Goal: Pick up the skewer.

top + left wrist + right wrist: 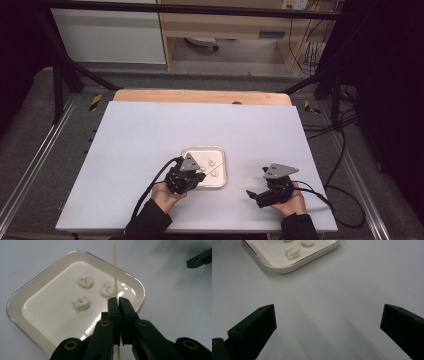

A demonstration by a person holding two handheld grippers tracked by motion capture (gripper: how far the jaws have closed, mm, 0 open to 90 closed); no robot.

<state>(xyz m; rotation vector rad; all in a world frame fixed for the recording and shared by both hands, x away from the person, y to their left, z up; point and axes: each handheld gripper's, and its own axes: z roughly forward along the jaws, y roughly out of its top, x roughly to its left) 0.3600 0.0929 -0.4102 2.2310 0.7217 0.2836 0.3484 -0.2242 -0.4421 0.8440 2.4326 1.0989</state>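
Wooden skewer (115, 270) clamped upright in left tongs (118, 301) | right tongs (328, 322) released, apart

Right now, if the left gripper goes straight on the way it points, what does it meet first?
Probably the tray: the left gripper, shut on a skewer, aims over it, near the right-hand white lump. Depth is unclear.

grey carpet floor (30, 120), wooden shelving (225, 30) behind (cables (310, 50) dangling), dark metal frame (65, 70)
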